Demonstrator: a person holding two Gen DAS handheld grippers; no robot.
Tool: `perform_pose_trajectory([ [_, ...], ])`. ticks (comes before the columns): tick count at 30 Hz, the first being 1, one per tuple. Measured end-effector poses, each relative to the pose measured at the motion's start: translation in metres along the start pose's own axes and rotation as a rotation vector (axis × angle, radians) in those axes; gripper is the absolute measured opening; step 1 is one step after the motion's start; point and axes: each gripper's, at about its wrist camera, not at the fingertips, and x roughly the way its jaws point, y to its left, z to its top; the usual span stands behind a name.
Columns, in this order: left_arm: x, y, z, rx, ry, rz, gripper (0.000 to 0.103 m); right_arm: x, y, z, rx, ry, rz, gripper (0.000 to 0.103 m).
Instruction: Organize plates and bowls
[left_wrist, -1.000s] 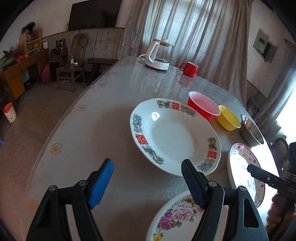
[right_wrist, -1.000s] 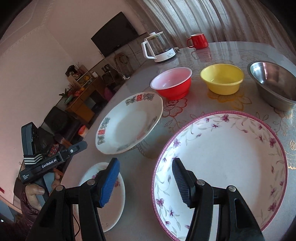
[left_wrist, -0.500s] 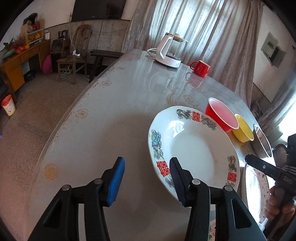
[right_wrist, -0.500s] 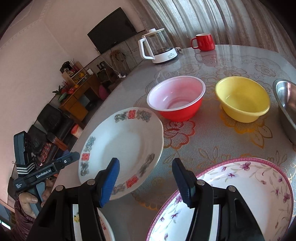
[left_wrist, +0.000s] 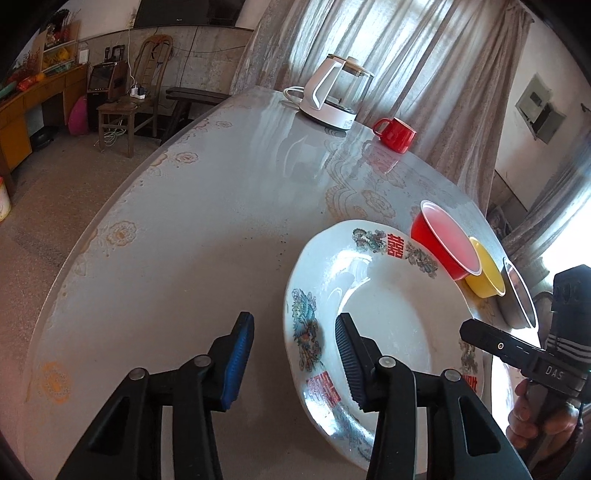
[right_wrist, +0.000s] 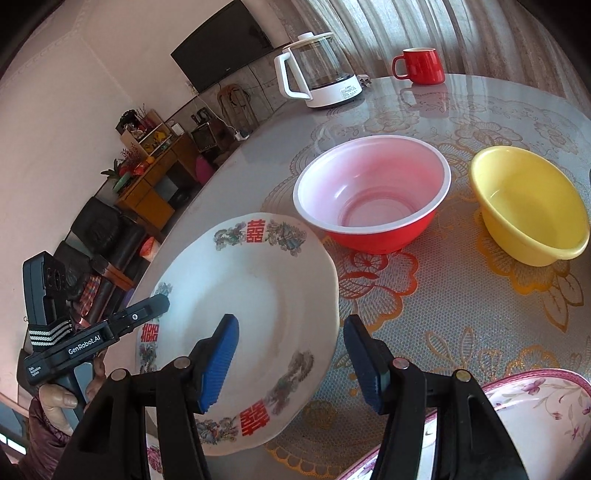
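On glossy floral table (left_wrist: 207, 229), left hand-held gripper (left_wrist: 293, 354) closing around plate rim (left_wrist: 295, 332), right hand-held gripper (right_wrist: 291, 363) spread.

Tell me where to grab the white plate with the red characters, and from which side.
Take the white plate by its thin flared rim, near edge, coming in low from the open tabletop side. Its far side sits close to the red bowl. The left gripper is closing astride the near-left rim without pinching it yet; the right gripper is open, straddling the opposite edge.
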Motion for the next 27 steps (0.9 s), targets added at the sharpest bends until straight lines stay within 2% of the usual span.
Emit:
perform_pose_trajectory([
  [2, 0.005, -0.004, 0.000, 0.016, 0.006, 0.006, 0.035, 0.004, 0.000, 0.000, -0.001, 0.009, 0.004, 0.060],
  [8, 0.015, -0.012, 0.001, 0.036, 0.010, 0.014, 0.029, 0.010, 0.003, 0.000, -0.012, 0.032, 0.020, 0.060],
  [16, 0.017, -0.012, 0.003, 0.034, 0.009, 0.015, 0.029, 0.017, 0.007, 0.001, -0.001, 0.048, 0.019, 0.060],
  [19, 0.018, -0.014, -0.001, 0.060, -0.029, 0.009, 0.037, 0.020, 0.009, 0.001, 0.005, 0.055, 0.017, 0.060],
  [22, 0.017, -0.020, -0.003, 0.092, -0.026, 0.040, 0.037, 0.020, 0.010, -0.001, 0.007, 0.055, -0.007, 0.055],
  [23, 0.016, -0.019, -0.004, 0.094, -0.021, 0.050, 0.032, 0.019, 0.010, -0.001, 0.009, 0.053, -0.008, 0.055],
  [27, 0.007, -0.007, -0.009, 0.067, 0.003, -0.019, 0.026, 0.016, 0.009, 0.001, 0.011, 0.058, -0.026, 0.049],
])
